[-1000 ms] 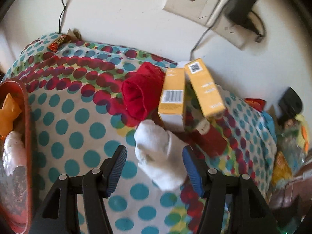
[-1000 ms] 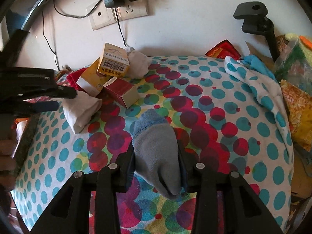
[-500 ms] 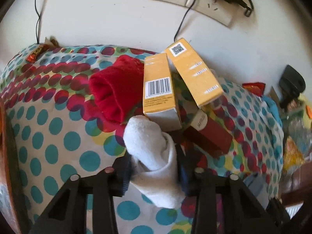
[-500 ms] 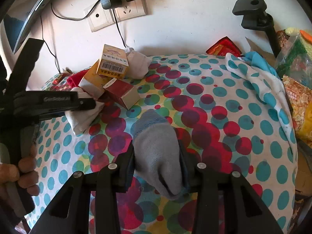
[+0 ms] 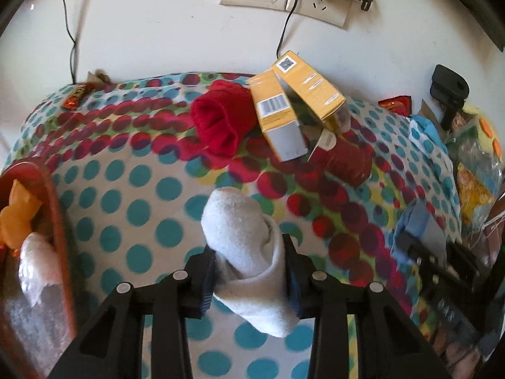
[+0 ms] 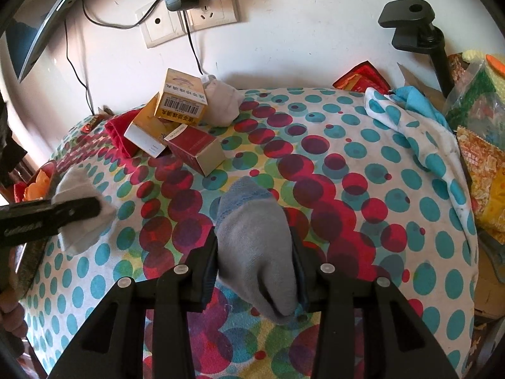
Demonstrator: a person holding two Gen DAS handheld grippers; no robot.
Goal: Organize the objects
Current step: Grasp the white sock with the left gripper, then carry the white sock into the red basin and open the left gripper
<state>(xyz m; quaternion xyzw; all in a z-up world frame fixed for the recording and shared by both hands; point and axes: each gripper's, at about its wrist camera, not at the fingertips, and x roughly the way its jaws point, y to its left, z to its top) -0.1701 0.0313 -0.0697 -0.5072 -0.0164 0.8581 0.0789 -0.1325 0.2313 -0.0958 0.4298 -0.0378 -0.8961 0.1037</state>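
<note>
White sock (image 5: 244,240) sits pinched between the pads of the left gripper (image 5: 251,273), rolled bundle poking forward past the fingertips and clear of the polka-dot cloth (image 5: 135,195). Mid-bundle grip, probably so it stays rolled and doesn't unfurl in transit. The right view shows the same sock (image 6: 80,208) clamped side-on.

Right gripper (image 6: 254,260) is clenched on a grey sock (image 6: 252,240) with a blue cuff, same mid-body hold, low over the cloth; whether it touches I can't tell.

Red tray (image 5: 61,221) at the left edge already holds a white bundle and something orange. My read: that's the drop point for socks, so the left one is closest to delivery.

Still unsorted at the back by the wall: red sock (image 5: 221,118) lying against two yellow boxes (image 5: 277,117), which lean on each other over a dark red box (image 6: 195,148). Another pale sock (image 6: 221,101) is wedged behind them. Looks like a dumped pile, not a placement.

Readable text: barcodes on both yellow boxes, a QR code on one end flap, Chinese characters on the front panel too small to read. Lettering on the dark red box's flap is illegible. Embossed logo on the left gripper's side isn't legible either.

Wall sockets (image 6: 189,15) with a charger plugged in above.
</note>
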